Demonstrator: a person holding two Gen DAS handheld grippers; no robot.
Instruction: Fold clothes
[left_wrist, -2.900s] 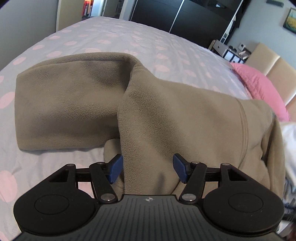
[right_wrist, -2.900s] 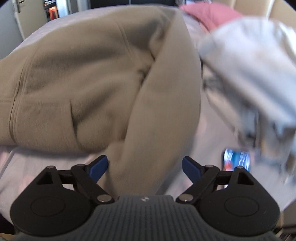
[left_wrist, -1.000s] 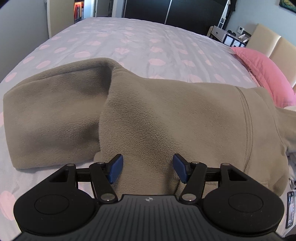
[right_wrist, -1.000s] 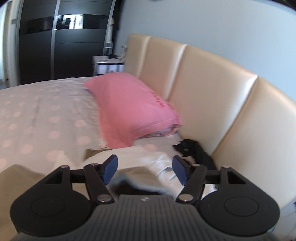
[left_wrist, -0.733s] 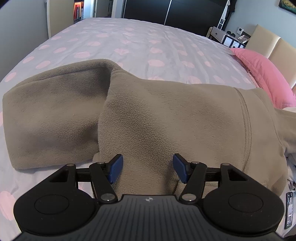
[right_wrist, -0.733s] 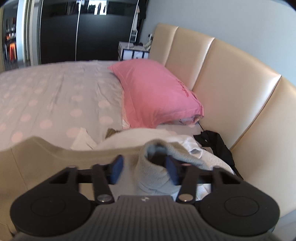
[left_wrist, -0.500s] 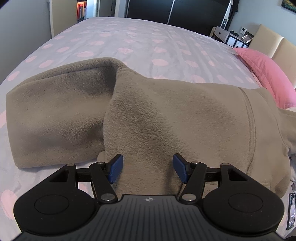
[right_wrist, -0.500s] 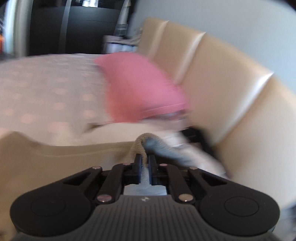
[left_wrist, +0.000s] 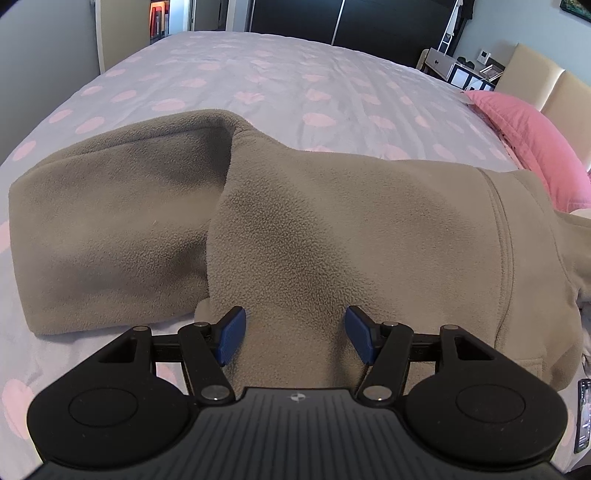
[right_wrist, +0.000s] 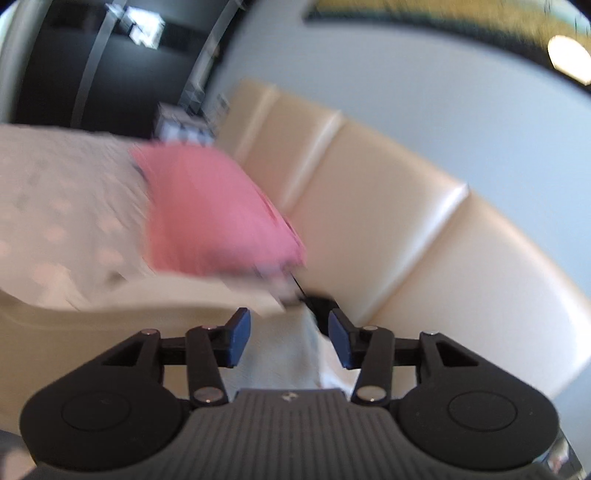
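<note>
The olive fleece garment (left_wrist: 332, 229) lay spread across the near part of the bed (left_wrist: 280, 85), over the dotted pink-and-lilac cover. One broad panel of it lay out to the left, and a second layer was doubled over it along a rounded crease running toward the camera; on the right a seamed section trailed off toward the pink pillow (left_wrist: 528, 136). As a judgement, it was partly folded: at least one fold was in, but the shape was loose and uneven, so squaring or a further fold seemed left to do.

The left gripper (left_wrist: 295, 334) hovered low over the garment's near edge, its jaws parted wide and grasping nothing, the fleece visible between them. The right gripper (right_wrist: 290, 338) pointed away toward the padded cream headboard (right_wrist: 406, 221) and the pillow, its view blurred; its jaws were likewise spread and empty, with pale cloth (right_wrist: 291, 354) lying below them. Whether that pale cloth was another piece awaiting folding could not be told.
</note>
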